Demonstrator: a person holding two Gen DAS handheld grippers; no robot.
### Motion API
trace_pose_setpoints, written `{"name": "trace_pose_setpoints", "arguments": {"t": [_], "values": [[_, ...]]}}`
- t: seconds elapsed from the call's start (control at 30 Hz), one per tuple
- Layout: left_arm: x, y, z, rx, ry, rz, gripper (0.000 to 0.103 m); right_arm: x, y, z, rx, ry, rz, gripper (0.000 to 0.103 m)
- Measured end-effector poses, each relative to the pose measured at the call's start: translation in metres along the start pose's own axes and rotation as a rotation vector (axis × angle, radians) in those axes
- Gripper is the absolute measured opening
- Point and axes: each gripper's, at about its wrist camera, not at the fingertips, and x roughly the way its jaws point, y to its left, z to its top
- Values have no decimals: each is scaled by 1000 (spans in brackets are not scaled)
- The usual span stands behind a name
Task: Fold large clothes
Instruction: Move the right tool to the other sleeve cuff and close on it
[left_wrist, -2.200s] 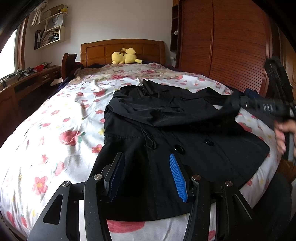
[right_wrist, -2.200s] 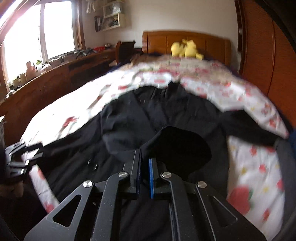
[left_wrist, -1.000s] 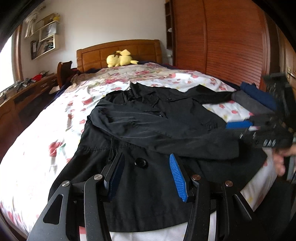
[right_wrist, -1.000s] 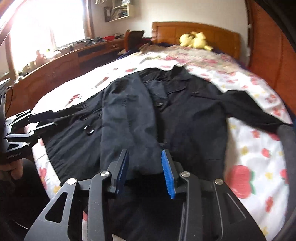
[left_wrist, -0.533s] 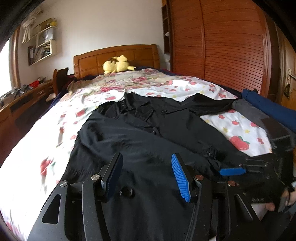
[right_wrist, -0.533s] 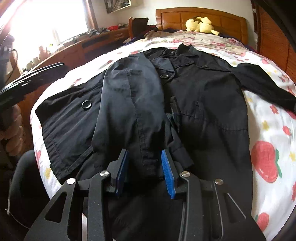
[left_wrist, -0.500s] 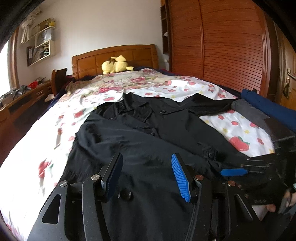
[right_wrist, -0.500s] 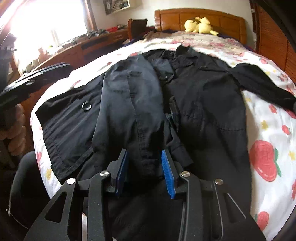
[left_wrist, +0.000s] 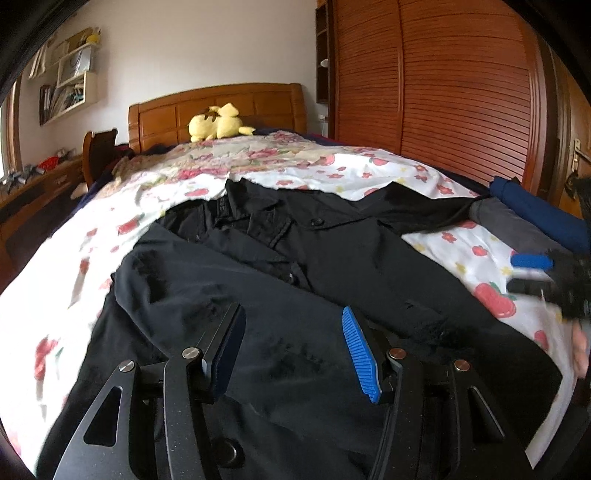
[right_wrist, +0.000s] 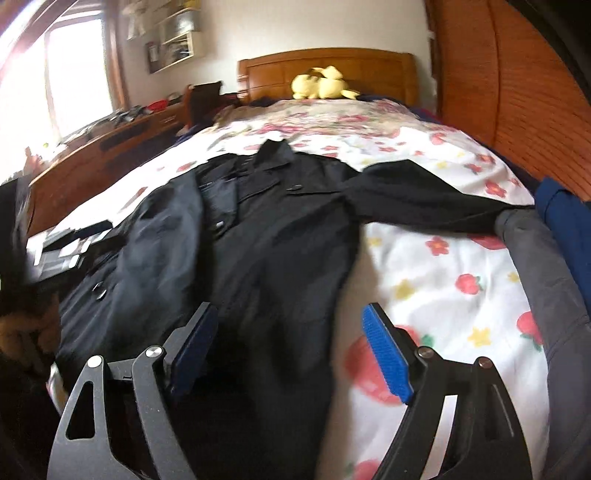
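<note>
On the bed (left_wrist: 373, 173), over a white sheet printed with red flowers and strawberries, a black coat (left_wrist: 332, 269) lies spread with its collar toward the wooden headboard (left_wrist: 218, 107). One sleeve (left_wrist: 207, 291) is folded across the coat's front, while the other sleeve (right_wrist: 424, 199) stretches out sideways toward the wardrobe side of the bed, its cuff near a grey garment (right_wrist: 543, 266) and a dark blue garment (right_wrist: 565, 218) lying along that edge. A yellow plush toy (left_wrist: 218, 123) sits against the headboard, and a slatted wooden wardrobe (left_wrist: 443, 85) stands beside the bed.

The left tool (left_wrist: 293, 343) hovers low over the folded sleeve, its blue-padded fingers (left_wrist: 360, 354) apart, with only the cloth lying below them; nothing is clamped. The right tool (right_wrist: 291, 347) hangs above the coat's lower hem edge, where black cloth meets the flowered sheet. Its jaws are opening, already wide, and no fabric is pinched between them. In the left wrist view the right tool shows blurred at the right edge, above the sheet beside the coat. In the right wrist view the left tool appears as a blurred dark shape at the left edge, over the coat's buttoned side.
</note>
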Motion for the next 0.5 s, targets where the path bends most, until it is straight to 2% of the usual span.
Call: {"name": "trace_pose_setpoints", "arguments": {"t": [0.23, 0.5], "values": [[5, 0, -10, -9, 8, -27, 57, 32, -52, 26, 71, 4, -76, 81], [-1, 2, -14, -12, 16, -71, 57, 81, -111, 59, 168, 48, -174, 81]]}}
